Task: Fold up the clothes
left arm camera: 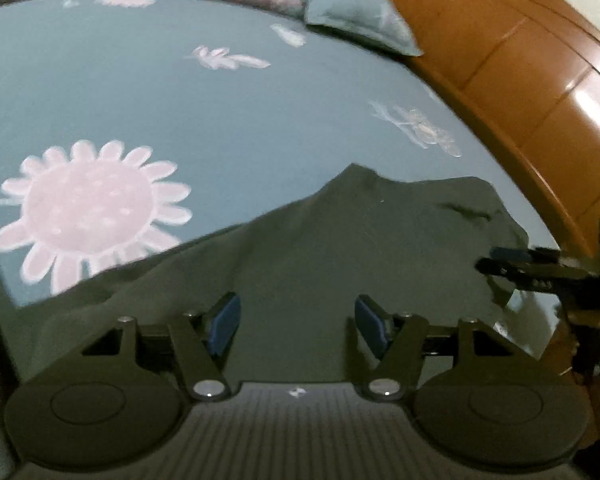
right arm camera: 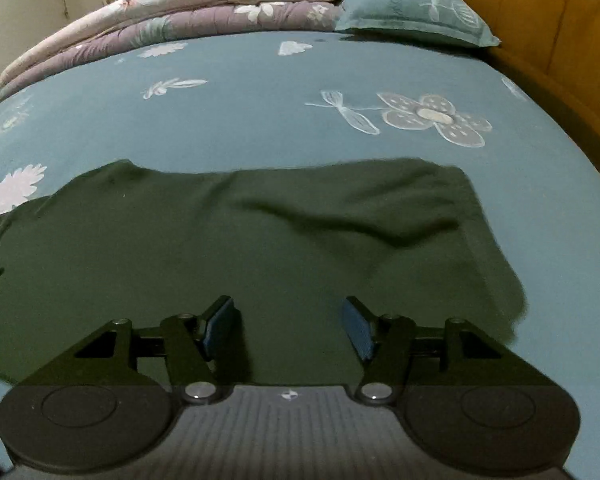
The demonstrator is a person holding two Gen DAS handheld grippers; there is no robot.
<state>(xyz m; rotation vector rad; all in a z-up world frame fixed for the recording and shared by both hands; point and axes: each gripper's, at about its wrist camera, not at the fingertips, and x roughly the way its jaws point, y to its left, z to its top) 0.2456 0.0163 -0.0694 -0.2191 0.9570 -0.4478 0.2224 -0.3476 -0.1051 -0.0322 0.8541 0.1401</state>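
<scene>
A dark green garment lies spread on the blue flowered bedsheet, with a soft crease running across its middle. My right gripper hovers over its near part, jaws open with only cloth showing below the blue pads. In the left wrist view the same garment rises to a peak toward the far side. My left gripper stands open above it, nothing between its fingers. The right gripper shows at the right edge of that view, over the garment's right border.
Folded quilts and a blue pillow lie at the far end of the bed. An orange wooden bed frame runs along the right side. A large pink flower print marks the sheet left of the garment.
</scene>
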